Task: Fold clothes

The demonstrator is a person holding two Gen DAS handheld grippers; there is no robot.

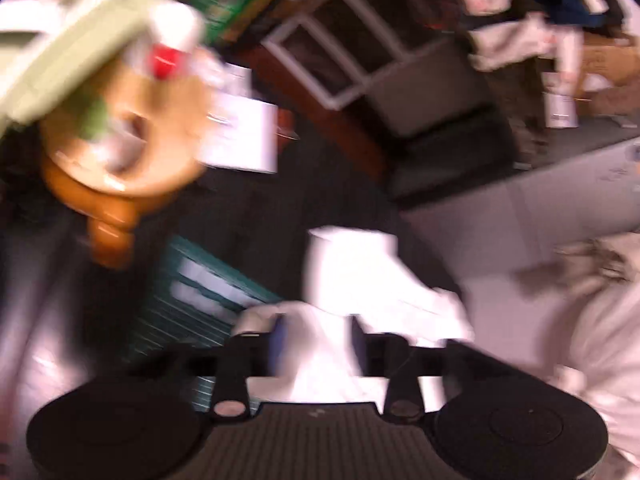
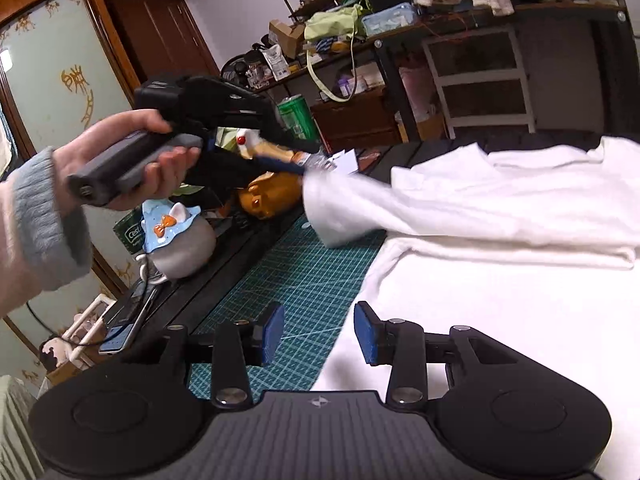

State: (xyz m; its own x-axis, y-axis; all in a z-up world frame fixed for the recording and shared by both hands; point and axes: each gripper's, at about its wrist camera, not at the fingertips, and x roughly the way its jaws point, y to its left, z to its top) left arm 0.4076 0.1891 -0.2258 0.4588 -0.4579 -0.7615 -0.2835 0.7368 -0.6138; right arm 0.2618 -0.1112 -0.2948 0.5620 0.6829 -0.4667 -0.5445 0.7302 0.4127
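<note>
A white garment (image 2: 500,208) lies spread on the table, partly over a green cutting mat (image 2: 304,280). My left gripper (image 2: 312,162), held by a hand in a grey-cuffed sleeve (image 2: 132,160), is shut on the garment's sleeve (image 2: 344,208) and holds it lifted off the mat. In the blurred left wrist view the white cloth (image 1: 352,276) runs bunched between the pads of the left gripper (image 1: 318,336). My right gripper (image 2: 320,334) stands open low over the garment's near left edge. Nothing sits between its blue pads (image 2: 274,332).
A grey and blue cat figure (image 2: 180,236) and an orange figure (image 2: 272,196) stand left of the mat. A phone (image 2: 124,332) lies at the table's left edge. A white drawer unit (image 2: 480,80) and cluttered shelves stand behind.
</note>
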